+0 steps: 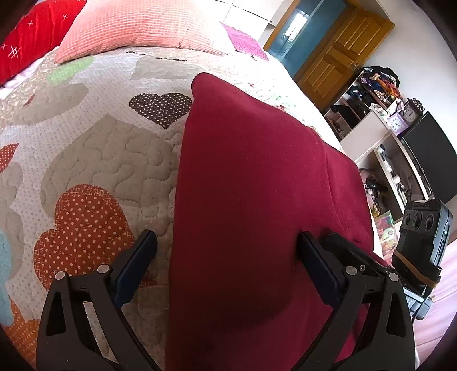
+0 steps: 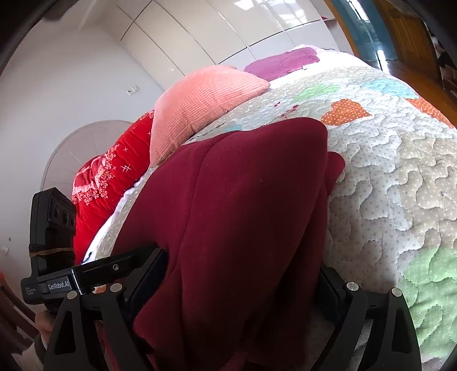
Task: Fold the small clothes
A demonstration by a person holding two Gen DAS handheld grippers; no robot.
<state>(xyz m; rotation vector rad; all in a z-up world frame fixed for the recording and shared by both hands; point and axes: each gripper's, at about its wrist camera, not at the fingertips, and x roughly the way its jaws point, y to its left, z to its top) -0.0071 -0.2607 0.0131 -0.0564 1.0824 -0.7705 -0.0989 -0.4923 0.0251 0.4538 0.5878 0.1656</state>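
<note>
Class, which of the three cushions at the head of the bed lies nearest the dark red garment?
The salmon-pink waffle-textured cushion, between the red embroidered cushion and the farther magenta cushion.

the garment (image 1: pixel 251 199) is a deep, plain maroon. under it the quilt (image 1: pixel 94 148) is pale with tiny dots, patched with hearts: brown with white dots, orange-red with white dots, plus mint green and light blue (all stitched over in wavy lines). one pillow (image 1: pixel 137 25) is salmon pink with a waffle weave, another pillow (image 2: pixel 114 182) bright red with white crosses. the grippers' fingers (image 1: pixel 134 268) look black.
</note>
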